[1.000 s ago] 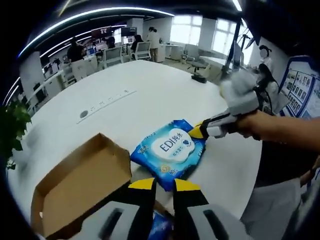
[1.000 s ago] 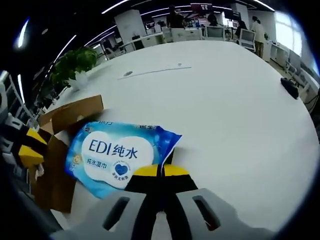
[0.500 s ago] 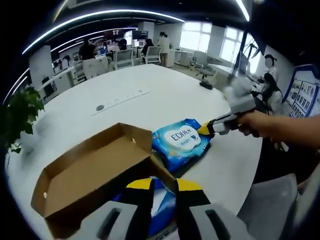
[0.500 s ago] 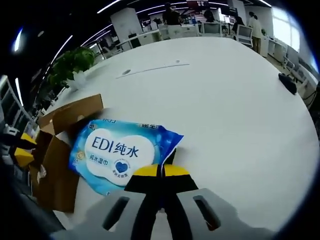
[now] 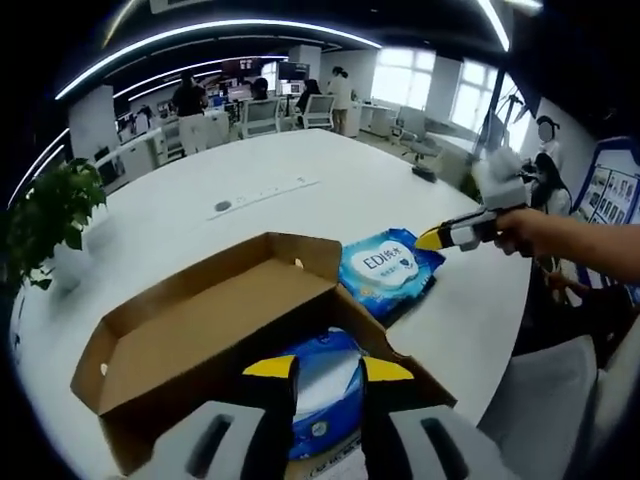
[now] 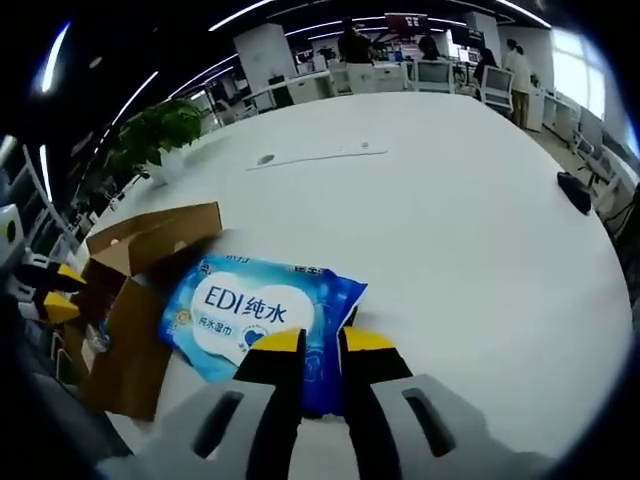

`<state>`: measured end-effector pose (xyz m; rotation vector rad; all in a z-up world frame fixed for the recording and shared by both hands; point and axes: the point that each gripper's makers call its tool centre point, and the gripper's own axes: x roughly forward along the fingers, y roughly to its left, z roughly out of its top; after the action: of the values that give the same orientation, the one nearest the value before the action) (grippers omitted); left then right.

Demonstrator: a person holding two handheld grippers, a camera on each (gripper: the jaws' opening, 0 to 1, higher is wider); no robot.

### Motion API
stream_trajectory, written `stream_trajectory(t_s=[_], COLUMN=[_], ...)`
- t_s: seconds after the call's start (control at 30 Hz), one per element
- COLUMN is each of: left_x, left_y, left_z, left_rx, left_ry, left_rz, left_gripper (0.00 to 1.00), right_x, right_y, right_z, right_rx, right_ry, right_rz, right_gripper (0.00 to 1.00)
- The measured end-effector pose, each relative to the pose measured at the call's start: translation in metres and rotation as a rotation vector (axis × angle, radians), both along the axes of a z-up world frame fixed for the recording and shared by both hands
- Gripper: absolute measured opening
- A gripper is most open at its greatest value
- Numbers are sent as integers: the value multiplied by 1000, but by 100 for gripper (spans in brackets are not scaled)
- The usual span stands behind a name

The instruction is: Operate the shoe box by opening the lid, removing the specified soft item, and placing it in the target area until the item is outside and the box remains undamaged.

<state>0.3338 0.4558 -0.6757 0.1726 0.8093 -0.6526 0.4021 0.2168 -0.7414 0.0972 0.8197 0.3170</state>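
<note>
One broad white table point(image 5: 300, 210) spreads under everything, curving away toward desks and chairs at the far side of the room. On its near left part sits the brown cardboard shoe box point(image 5: 215, 330), its lid folded back and standing open along the far edge, the plain inside of the cardboard showing; in the right gripper view the same box point(image 6: 135, 290) lies at the left with its flaps spread. A potted green plant point(image 5: 45, 215) stands on the table's far left. Just beside the box's right corner, outside it and flat on the tabletop, lies the soft wipes pack point(image 6: 260, 320): a bright blue, slightly crinkled pouch with a white oval label reading "EDI" and a small heart mark, its sealed edge serrated. A second blue pack point(image 5: 320, 385) rests inside the box near its front wall. The right gripper point(image 6: 312, 340) hangs over the near edge of the outer pack with its yellow-tipped jaws parted, a visible gap between them, grasping nothing; in the left gripper view it point(image 5: 435, 240) points at the pack's right corner, held by a hand. The left gripper point(image 5: 325, 368) hovers over the box's front, jaws likewise apart and released.
</note>
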Motion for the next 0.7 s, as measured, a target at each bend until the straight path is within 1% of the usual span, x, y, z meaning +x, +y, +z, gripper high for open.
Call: stream_trajectory(t_s=[0.13, 0.23, 0.37, 0.43, 0.53, 0.7], left_x=[-2, -6, -11, -14, -18, -26], left_y=[7, 14, 17, 20, 23, 27], left_z=[1, 0, 0, -3, -6, -15], left_rx=[6, 9, -18, -16, -13, -8], left_ry=[-14, -15, -15, -9, -6, 17], left_rz=[-3, -10, -36, -46, -66, -113], left_gripper=[26, 27, 27, 27, 27, 26], right_x=[-3, -5, -8, -8, -10, -15], right_y=[1, 7, 16, 21, 29, 48], right_z=[5, 14, 22, 28, 36, 51], right_rx=[-30, -42, -72, -84, -85, -77], right_ry=[-8, -22, -33, -43, -57, -74], right_rz=[33, 69, 125, 148, 173, 234], right_gripper=[16, 16, 18, 19, 20, 21])
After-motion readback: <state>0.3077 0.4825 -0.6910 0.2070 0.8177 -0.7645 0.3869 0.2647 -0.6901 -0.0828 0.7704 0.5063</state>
